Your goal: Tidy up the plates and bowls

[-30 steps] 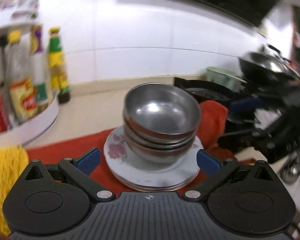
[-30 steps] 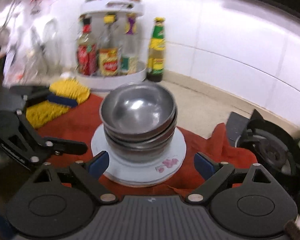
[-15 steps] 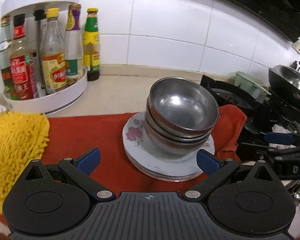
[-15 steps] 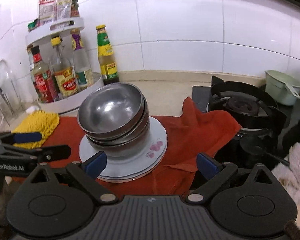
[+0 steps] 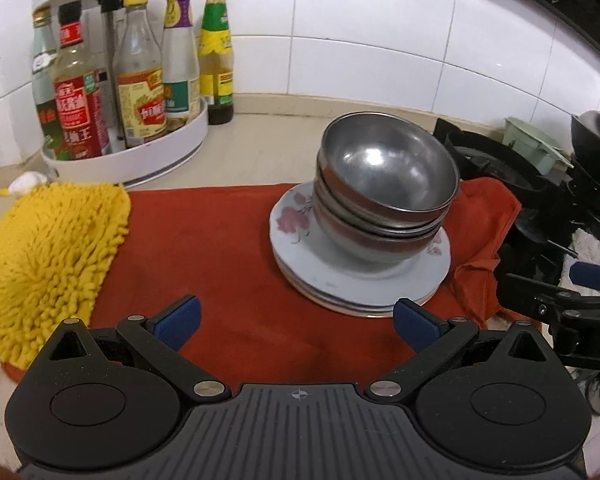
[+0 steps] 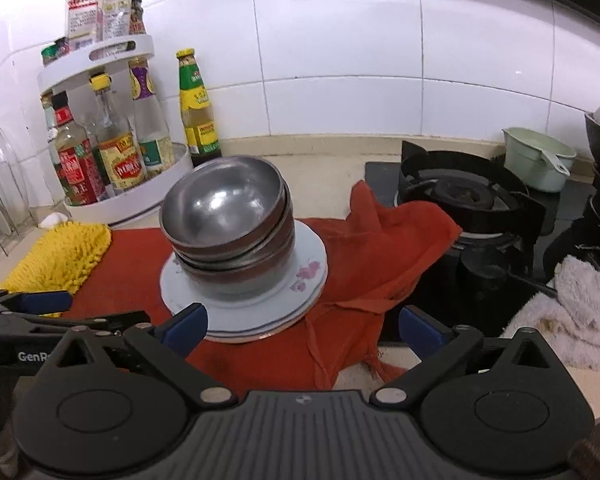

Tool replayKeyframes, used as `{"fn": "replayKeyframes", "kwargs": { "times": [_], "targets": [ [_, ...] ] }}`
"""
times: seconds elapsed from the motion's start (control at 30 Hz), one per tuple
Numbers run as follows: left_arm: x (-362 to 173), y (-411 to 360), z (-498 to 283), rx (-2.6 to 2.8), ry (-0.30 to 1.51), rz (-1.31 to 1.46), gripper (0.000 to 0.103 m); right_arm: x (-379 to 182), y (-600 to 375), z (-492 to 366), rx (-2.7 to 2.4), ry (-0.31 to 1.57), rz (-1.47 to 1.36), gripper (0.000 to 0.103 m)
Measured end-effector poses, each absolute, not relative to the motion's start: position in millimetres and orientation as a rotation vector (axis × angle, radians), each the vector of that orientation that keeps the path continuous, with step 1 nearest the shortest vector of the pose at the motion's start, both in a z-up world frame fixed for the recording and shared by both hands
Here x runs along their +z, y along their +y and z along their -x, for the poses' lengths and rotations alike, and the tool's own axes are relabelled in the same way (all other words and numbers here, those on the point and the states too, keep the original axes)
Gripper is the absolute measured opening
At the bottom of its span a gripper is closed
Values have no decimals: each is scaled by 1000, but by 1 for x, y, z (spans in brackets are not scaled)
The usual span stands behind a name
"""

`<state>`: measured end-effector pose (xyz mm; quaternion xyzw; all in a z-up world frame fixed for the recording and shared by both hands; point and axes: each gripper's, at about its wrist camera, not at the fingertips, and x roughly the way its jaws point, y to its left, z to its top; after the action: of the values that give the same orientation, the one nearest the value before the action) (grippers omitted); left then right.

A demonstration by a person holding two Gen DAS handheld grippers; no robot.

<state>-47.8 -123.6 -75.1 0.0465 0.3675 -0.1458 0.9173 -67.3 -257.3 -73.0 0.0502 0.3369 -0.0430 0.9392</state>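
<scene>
A stack of steel bowls (image 5: 384, 188) (image 6: 228, 224) sits nested on a pile of white flowered plates (image 5: 340, 276) (image 6: 308, 280), all on a red cloth (image 5: 220, 264) (image 6: 380, 252). My left gripper (image 5: 296, 324) is open, low over the cloth in front of the plates, nothing between its blue pads. My right gripper (image 6: 304, 328) is a little short of the plates' near rim; its jaws are opening with nothing held. The right gripper's fingers (image 5: 560, 300) show at the right edge of the left wrist view, and the left gripper's fingers (image 6: 40, 308) at the left edge of the right wrist view.
A white turntable rack of sauce bottles (image 5: 112, 92) (image 6: 112, 152) stands at the back left, a green-labelled bottle (image 5: 216, 56) beside it. A yellow chenille mat (image 5: 44, 256) lies left of the cloth. Right: a gas burner (image 6: 464, 204), green cup (image 6: 536, 164), white towel (image 6: 572, 312), black wok (image 5: 596, 136).
Both views have swung and steadied: the stack now sits to the right in the left wrist view and to the left in the right wrist view. The right jaws spread slightly wider.
</scene>
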Motion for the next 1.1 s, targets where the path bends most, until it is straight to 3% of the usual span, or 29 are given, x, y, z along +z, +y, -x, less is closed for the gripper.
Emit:
{"fn": "replayKeyframes", "kwargs": {
  "times": [1.1],
  "targets": [
    [-76, -116, 60, -242, 808, -98, 103, -79, -242, 74, -104, 743, -140, 99]
  ]
}}
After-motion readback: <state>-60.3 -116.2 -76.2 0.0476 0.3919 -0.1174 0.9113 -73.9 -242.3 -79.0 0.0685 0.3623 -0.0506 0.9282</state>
